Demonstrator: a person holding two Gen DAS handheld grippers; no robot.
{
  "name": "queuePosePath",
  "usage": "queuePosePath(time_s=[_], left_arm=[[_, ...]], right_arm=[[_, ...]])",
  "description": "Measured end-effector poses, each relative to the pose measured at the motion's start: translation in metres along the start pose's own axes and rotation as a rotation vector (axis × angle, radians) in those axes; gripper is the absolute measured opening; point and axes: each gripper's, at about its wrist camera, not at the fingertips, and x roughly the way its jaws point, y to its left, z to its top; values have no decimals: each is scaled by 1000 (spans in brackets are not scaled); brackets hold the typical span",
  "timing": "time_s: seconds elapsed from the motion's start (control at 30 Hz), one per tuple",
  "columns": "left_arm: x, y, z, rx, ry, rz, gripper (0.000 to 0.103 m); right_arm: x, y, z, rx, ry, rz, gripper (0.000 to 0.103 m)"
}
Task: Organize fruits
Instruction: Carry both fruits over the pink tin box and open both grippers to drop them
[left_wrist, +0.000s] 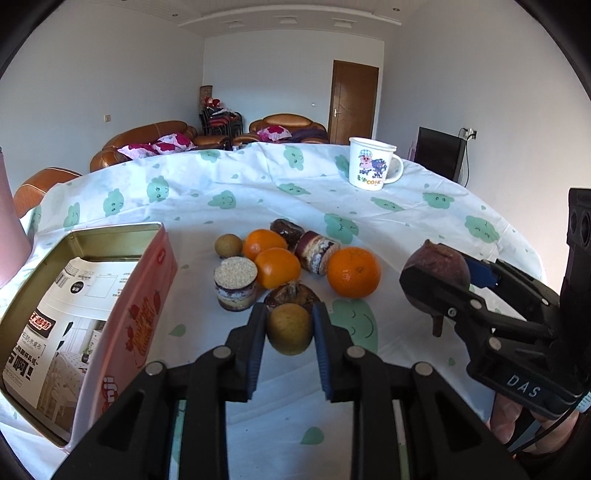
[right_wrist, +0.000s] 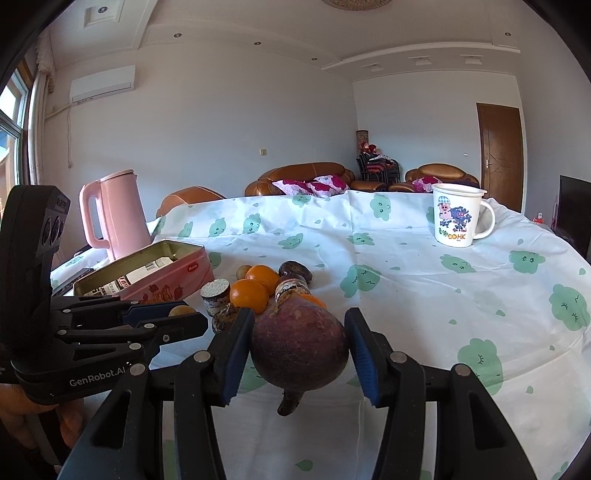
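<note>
My left gripper (left_wrist: 290, 334) is shut on a small yellow-brown round fruit (left_wrist: 290, 334) at the near edge of the pile. My right gripper (right_wrist: 299, 354) is shut on a dark purple fruit (right_wrist: 300, 349) with its stem hanging down, held above the cloth; it also shows at the right of the left wrist view (left_wrist: 436, 269). The pile holds three oranges (left_wrist: 353, 272), another small brown fruit (left_wrist: 228, 245), a dark wrinkled fruit (left_wrist: 291, 295) and two layered snack cups (left_wrist: 235, 284). An open pink tin (left_wrist: 85, 314) lies left of the pile.
A white cartoon mug (left_wrist: 371, 163) stands at the table's far right. A pink kettle (right_wrist: 110, 214) stands behind the tin at the left. The table has a white cloth with green cloud prints (right_wrist: 443, 314). Sofas and a door are beyond.
</note>
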Motion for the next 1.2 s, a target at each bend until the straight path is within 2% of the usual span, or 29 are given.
queuePosePath(time_s=[0.2,0.5,0.8,1.2], left_arm=[[-12,5,0,-21,-64,25,27],[-27,11,3,-26,-146,106,27],[-34,14,3,-28,-175,143,27],[-40,32,4,-65,-177,168,27]], right_arm=[[-2,5,0,-27,-10,-13,53],[-3,15,3,-56,-19,-2,53],[-3,24,11,-77,-32,15,53],[7,51,28,-140,-18,62,53]])
